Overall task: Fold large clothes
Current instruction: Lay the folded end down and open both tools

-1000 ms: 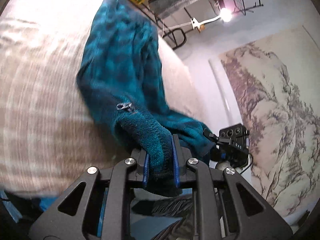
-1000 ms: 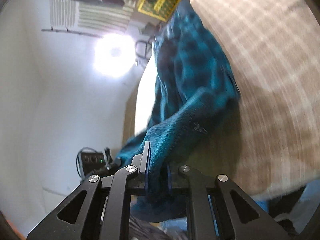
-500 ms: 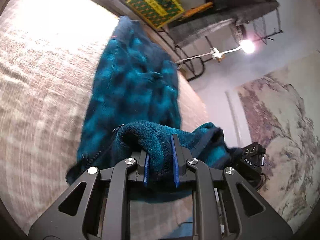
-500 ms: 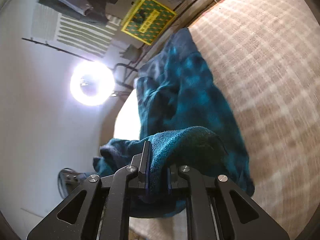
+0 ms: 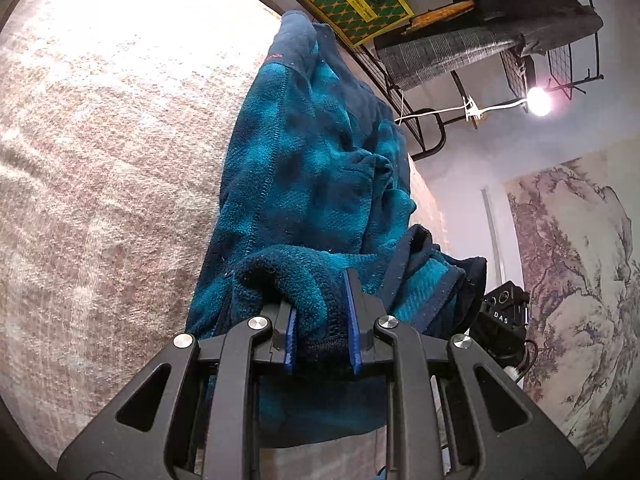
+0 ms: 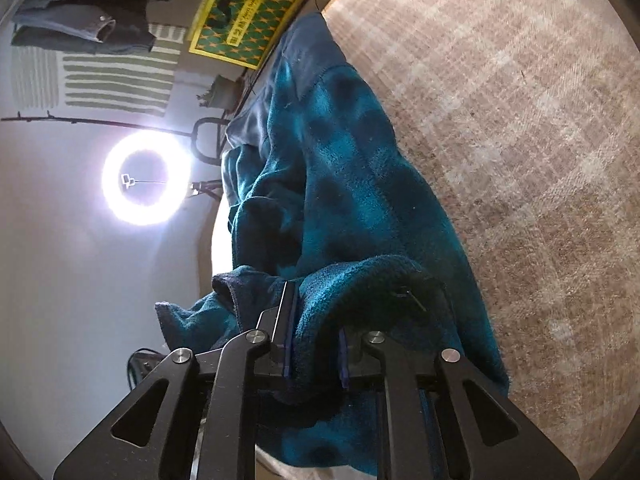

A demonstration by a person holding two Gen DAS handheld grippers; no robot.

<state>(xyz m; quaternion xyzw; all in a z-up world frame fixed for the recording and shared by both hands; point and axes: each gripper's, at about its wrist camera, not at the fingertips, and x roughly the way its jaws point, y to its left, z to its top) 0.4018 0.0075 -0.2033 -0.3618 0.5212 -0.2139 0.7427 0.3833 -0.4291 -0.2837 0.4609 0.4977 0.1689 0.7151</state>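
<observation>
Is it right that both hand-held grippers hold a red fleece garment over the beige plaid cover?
Not red: the fleece garment is teal, as both wrist views show. The left hand-held gripper and right hand-held gripper each clamp it over the beige plaid cover.

the letters "das" stand on the black device (image 5: 502, 316) beside the fleece.

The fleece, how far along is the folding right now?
Early to midway. Done: the fleece lies lengthwise on the beige cover. In hand: the left gripper and right gripper each pinch a bunched near edge, lifted over the body. Left: laying that edge down, smoothing and any further folds.
</observation>
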